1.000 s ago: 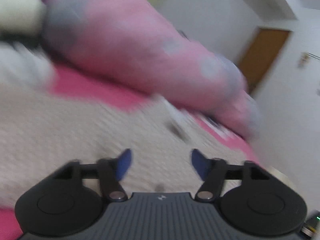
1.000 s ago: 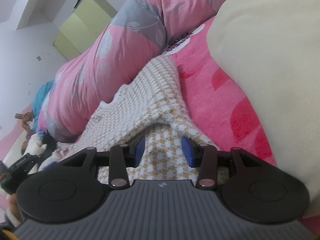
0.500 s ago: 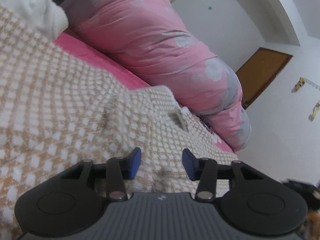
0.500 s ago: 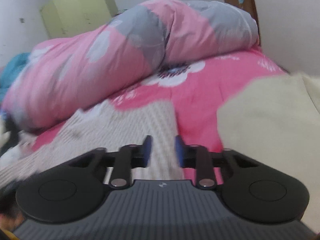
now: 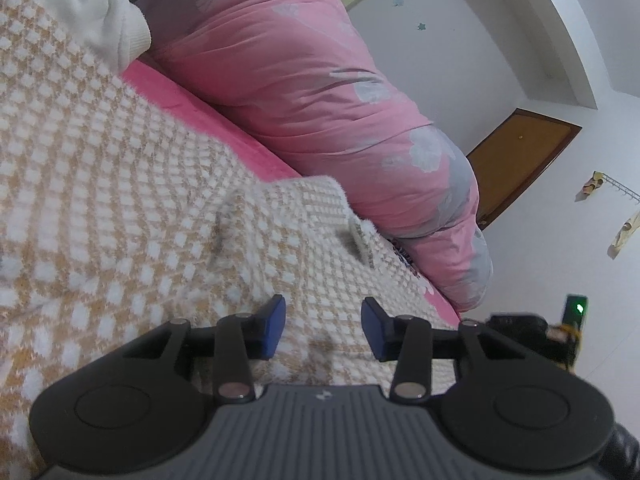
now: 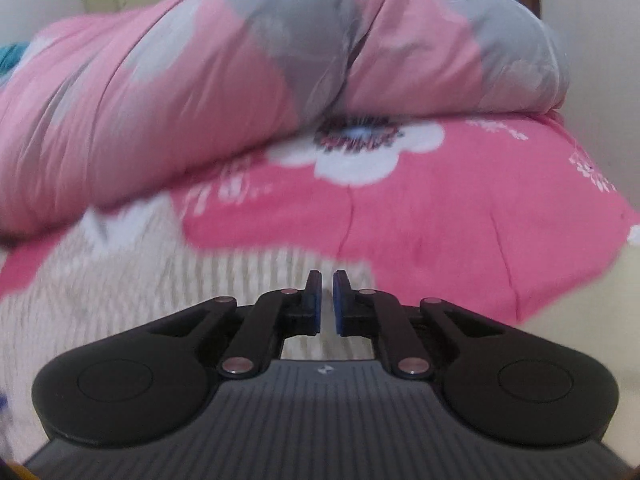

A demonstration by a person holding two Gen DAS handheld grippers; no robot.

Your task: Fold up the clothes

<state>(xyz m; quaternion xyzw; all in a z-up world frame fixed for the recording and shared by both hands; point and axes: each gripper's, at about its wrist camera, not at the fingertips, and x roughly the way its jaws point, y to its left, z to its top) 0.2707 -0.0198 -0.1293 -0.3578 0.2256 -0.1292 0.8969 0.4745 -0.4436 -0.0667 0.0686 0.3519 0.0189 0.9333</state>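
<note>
Left gripper [image 5: 323, 328] sits low over the checked tan-and-white knit garment [image 5: 120, 208], angled slightly down, with the fabric spreading out right under and ahead of its blue pads [image 5: 274, 326]. Right gripper [image 6: 327, 304] tips down more steeply toward the bed, pointing at the pink floral sheet [image 6: 440, 232], and that view is pretty smeared. The left view is the sharp one: it shows a folded-over flap of the garment with a small label, a white sleeve [image 5: 100, 28] at the top left, the brown door [image 5: 520, 160] and a bit of the right-hand rig at the far right edge. The right view shows what the left can't: the big white flower on the sheet, a cream cloth [image 6: 592, 304] at the right edge, and the garment [image 6: 120, 300] as a blurry pale patch at lower left. Both see the rolled pink-and-grey duvet [image 6: 200, 92] behind. Left jaws stand partly apart after just closing in; fabric lies in the gap but I can't see the pads pressing on it. Right jaws have just closed to a thin slit, with nothing visible between them.
</note>
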